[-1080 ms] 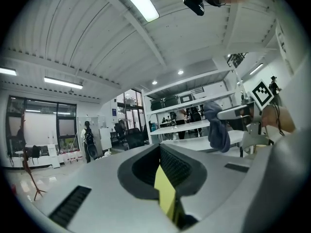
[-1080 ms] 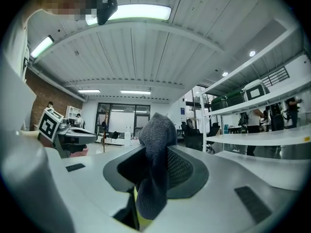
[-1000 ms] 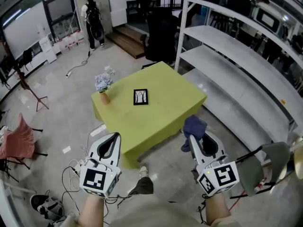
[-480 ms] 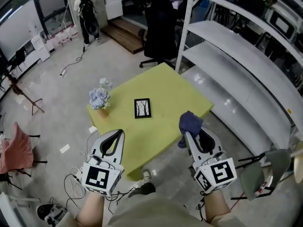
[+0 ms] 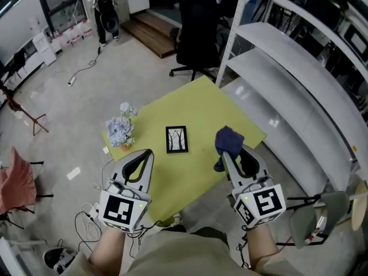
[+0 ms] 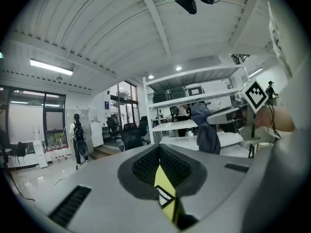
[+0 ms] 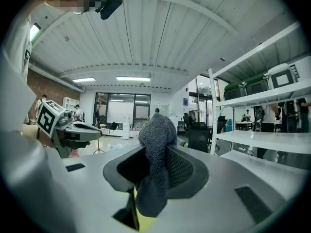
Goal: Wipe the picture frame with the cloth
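A small black picture frame (image 5: 176, 139) with a tree print lies flat in the middle of the yellow-green table (image 5: 201, 108). My right gripper (image 5: 225, 154) is shut on a dark blue cloth (image 5: 228, 141), which hangs over the table's near right part, to the right of the frame. In the right gripper view the cloth (image 7: 155, 154) bulges up between the jaws. My left gripper (image 5: 145, 155) hovers over the near left edge with its jaws together and nothing in them. A sliver of the frame (image 6: 165, 196) shows through its jaw slit.
A vase of pale blue flowers (image 5: 119, 132) stands at the table's left corner. A white shelving rack (image 5: 287, 68) runs along the right. A black office chair (image 5: 195, 22) stands behind the table, a grey chair (image 5: 322, 211) at lower right, cables (image 5: 86, 214) on the floor.
I have come closer to the table. Both grippers now reach over its near edge, and the cloth has been carried forward to beside the frame.
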### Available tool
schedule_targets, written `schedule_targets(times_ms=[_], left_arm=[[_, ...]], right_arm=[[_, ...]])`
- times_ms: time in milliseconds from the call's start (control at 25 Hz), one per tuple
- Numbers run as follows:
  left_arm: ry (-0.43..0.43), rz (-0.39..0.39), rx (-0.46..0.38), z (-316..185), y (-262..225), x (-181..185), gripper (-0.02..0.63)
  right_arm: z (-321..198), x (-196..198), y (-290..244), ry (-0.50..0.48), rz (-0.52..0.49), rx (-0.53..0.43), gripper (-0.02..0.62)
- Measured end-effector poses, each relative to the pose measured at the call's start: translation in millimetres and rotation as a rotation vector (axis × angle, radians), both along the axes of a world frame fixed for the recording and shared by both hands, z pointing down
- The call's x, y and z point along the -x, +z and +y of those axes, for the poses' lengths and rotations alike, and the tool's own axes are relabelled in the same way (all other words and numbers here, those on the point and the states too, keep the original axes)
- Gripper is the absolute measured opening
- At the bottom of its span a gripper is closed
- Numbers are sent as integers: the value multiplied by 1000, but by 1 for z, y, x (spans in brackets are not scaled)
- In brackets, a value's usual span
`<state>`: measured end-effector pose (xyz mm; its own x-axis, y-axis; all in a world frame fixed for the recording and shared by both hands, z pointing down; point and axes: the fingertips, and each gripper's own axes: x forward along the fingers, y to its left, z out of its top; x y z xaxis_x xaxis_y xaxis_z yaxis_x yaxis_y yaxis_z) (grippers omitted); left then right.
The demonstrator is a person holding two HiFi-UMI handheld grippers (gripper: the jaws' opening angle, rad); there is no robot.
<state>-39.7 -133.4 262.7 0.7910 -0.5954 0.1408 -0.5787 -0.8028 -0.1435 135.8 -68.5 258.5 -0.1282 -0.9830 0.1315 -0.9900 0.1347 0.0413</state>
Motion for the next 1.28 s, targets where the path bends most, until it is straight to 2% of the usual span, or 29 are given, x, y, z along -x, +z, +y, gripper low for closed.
schedule_targets(times_ms=[200, 520, 840, 1160, 1280], left_arm=[[-21, 0, 5, -24, 8, -5, 8], [-88, -41, 30, -51, 29, -22, 8], [-182, -95, 94, -91, 69, -49, 8], [-237, -137, 178, -130, 123, -58, 8], [-243, -156, 210, -143, 146, -61, 8]], right_arm=[[-29, -5, 9, -24, 3, 21, 121], [-69, -25, 29, -102, -16, 62, 121], [-135, -42, 59, -263, -3, 148, 121], [-208, -16, 105, -451, 65, 233, 121], [-228, -1, 126, -510, 119, 264, 121]])
